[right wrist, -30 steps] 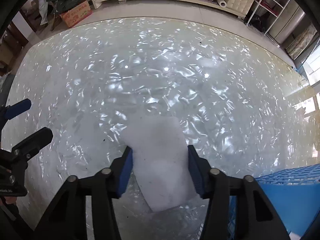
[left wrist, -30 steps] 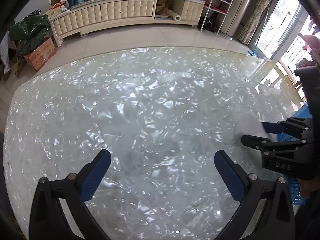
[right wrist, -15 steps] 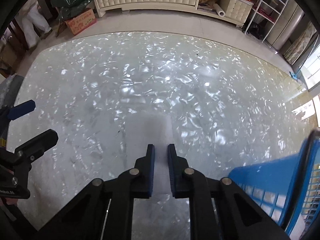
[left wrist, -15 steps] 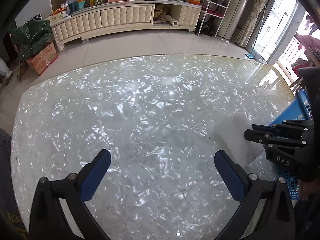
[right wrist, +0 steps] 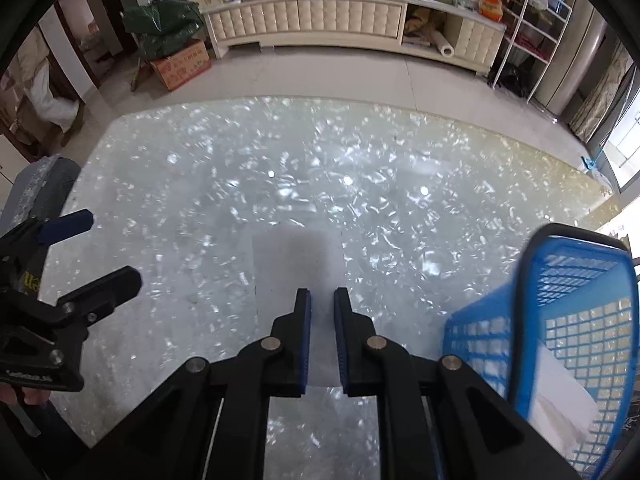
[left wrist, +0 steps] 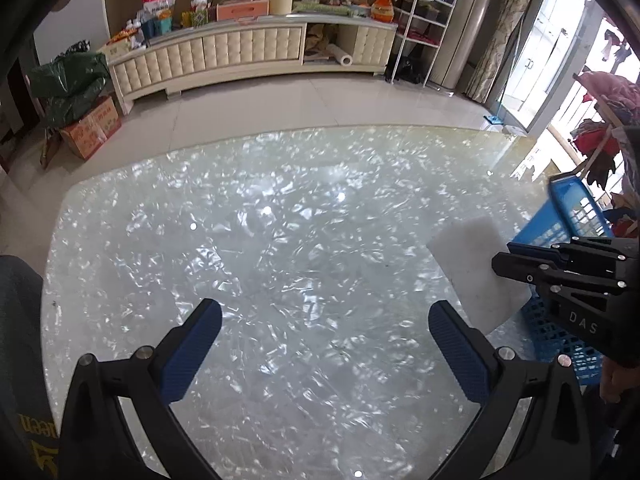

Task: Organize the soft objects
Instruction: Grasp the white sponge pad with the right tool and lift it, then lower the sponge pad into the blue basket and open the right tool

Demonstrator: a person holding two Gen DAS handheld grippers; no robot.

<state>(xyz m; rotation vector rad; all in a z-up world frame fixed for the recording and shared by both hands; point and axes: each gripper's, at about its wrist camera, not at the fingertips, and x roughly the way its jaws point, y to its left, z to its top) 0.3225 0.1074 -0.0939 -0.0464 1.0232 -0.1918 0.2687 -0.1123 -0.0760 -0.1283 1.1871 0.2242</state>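
A flat white foam pad (right wrist: 298, 256) hangs above the shiny table (right wrist: 200, 200), pinched at its near end by my right gripper (right wrist: 322, 300), which is shut on it. The left wrist view shows the same pad (left wrist: 472, 264) sticking out of the right gripper (left wrist: 505, 258) at the right edge, in front of the blue basket (left wrist: 572, 216). My left gripper (left wrist: 324, 316) is open over bare table with nothing between its fingers. It also appears at the left of the right wrist view (right wrist: 108, 248).
The blue mesh basket (right wrist: 560, 280) stands at the table's right side, with white soft pieces (right wrist: 560, 400) inside. Beyond the table's far edge are tiled floor, a long white cabinet (left wrist: 248, 52) and a cardboard box (left wrist: 92, 128).
The right gripper closed on the white pad and lifted it off the table. Both grippers rose, and the blue basket came further into view on the right.
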